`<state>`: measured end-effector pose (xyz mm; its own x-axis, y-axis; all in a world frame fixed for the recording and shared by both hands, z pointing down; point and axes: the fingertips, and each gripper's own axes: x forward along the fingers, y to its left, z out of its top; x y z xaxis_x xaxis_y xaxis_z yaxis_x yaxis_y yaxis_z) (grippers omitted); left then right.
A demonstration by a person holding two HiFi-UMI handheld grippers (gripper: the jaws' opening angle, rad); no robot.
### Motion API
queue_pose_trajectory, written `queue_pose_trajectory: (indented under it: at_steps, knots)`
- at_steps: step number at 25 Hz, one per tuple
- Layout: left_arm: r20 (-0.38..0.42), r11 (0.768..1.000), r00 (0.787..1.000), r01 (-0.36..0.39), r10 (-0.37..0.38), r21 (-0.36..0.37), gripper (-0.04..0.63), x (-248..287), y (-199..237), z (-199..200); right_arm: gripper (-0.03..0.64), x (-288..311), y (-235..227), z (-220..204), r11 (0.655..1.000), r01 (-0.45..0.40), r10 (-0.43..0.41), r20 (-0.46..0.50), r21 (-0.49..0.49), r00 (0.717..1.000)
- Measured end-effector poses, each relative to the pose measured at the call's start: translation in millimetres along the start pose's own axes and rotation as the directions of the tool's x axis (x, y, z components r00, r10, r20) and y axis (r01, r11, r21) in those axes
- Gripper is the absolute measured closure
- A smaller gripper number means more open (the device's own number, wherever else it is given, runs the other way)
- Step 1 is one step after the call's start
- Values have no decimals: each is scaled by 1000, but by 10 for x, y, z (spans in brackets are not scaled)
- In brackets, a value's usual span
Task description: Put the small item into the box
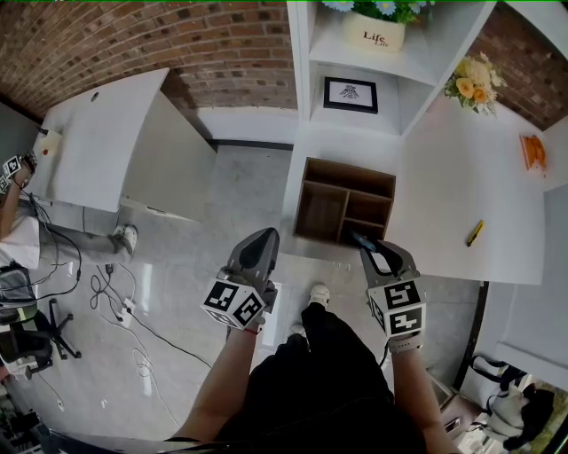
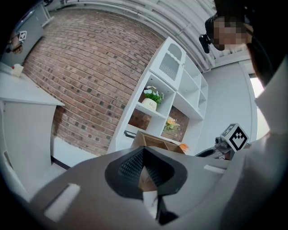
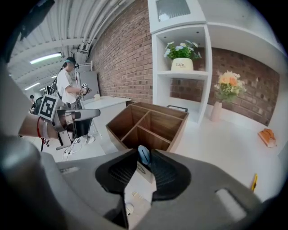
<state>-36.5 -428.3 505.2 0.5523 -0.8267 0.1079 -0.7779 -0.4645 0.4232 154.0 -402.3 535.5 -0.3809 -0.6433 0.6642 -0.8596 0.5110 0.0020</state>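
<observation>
A brown wooden box (image 1: 351,174) with open compartments lies on the white counter's left end; it also shows ahead in the right gripper view (image 3: 150,120). My right gripper (image 1: 364,241) hovers over the box's near right corner, tilted down. A small blue item (image 3: 144,154) with a white tag stands between its fingertips (image 3: 143,162), whose jaws are parted and not pressing it. In the head view the item (image 1: 359,238) shows as a blue speck at the tip. My left gripper (image 1: 260,238) hangs level over the floor left of the box, shut and empty (image 2: 144,153).
The white counter (image 1: 461,195) carries a yellow pen (image 1: 476,232), an orange thing (image 1: 532,151) and flowers (image 1: 475,82). Shelves behind hold a potted plant (image 1: 377,22) and a framed picture (image 1: 350,94). A white desk (image 1: 98,133) and floor cables (image 1: 115,301) are left. A person (image 3: 67,87) stands far off.
</observation>
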Motion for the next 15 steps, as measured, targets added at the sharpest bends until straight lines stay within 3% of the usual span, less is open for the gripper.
queue_pose_trajectory:
  at_steps: [15]
  knots:
    - [3, 1000, 1000, 12, -12, 3, 592, -67, -67, 3, 517, -114, -39, -79, 999, 28, -28, 11, 39, 1000]
